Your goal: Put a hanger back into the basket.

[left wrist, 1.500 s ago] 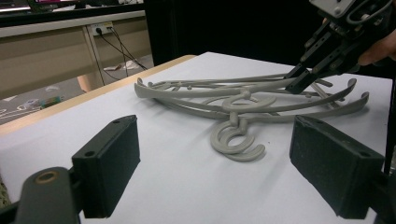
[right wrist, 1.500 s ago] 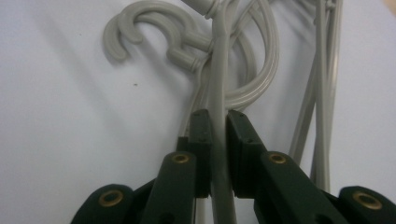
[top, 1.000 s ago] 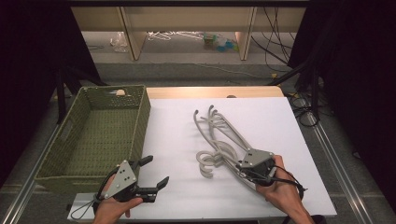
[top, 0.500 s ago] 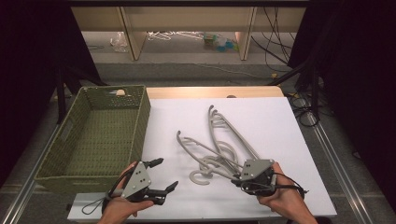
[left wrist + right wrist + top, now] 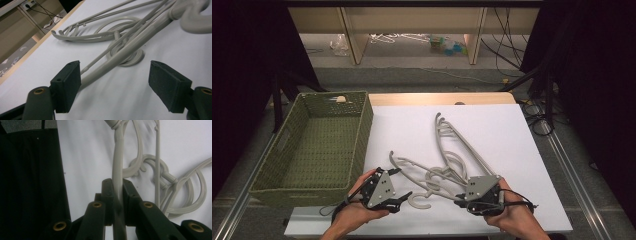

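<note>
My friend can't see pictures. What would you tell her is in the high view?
Two hands hold grippers over a tangle of grey hangers on a white table. The right gripper is shut on a hanger; the left gripper is open, its jaws just closing a little, with the end of one hanger arm between them. A green basket stands at the left.

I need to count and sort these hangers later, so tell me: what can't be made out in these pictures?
- How many hangers: they lie tangled in the high view, arms and hooks crossing.
- Hanger arm in the right gripper: its lower end runs off the bottom edge of the right gripper view.
- Pale thing in the basket, far corner: too small to name.
- Left gripper: open; its left jaw hides the end of the nearest hanger arm.
</note>
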A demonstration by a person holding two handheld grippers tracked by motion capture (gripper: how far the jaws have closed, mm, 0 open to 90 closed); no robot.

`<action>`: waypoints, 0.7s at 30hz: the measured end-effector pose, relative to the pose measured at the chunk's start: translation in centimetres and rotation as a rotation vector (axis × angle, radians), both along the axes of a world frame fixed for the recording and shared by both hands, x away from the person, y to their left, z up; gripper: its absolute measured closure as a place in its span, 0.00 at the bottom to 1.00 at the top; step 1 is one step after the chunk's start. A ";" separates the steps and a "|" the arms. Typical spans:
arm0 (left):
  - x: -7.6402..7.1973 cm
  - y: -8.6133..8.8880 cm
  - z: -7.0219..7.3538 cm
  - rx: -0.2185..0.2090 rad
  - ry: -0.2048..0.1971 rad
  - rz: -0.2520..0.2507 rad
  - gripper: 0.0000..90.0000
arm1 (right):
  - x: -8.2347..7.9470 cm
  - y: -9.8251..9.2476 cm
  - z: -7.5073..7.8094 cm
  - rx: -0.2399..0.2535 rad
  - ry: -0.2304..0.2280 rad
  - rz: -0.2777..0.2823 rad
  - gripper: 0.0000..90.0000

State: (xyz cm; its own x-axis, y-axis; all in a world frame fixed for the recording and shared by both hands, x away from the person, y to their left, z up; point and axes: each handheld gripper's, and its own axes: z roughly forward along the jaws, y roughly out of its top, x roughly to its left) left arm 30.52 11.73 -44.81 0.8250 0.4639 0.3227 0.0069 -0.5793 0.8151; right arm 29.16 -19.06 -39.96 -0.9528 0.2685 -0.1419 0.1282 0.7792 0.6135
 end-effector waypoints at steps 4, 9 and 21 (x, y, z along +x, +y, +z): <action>0.2 -0.7 -0.2 0.046 -0.026 -0.048 0.32 | -0.2 0.3 0.0 -0.004 0.012 0.021 0.91; 0.3 -1.2 -0.2 0.086 -0.029 -0.124 0.41 | -0.3 0.4 -0.1 -0.005 0.015 0.061 0.91; 0.3 -1.9 -0.1 0.218 -0.099 -0.276 0.74 | -0.5 0.6 -0.1 0.000 0.022 0.094 0.91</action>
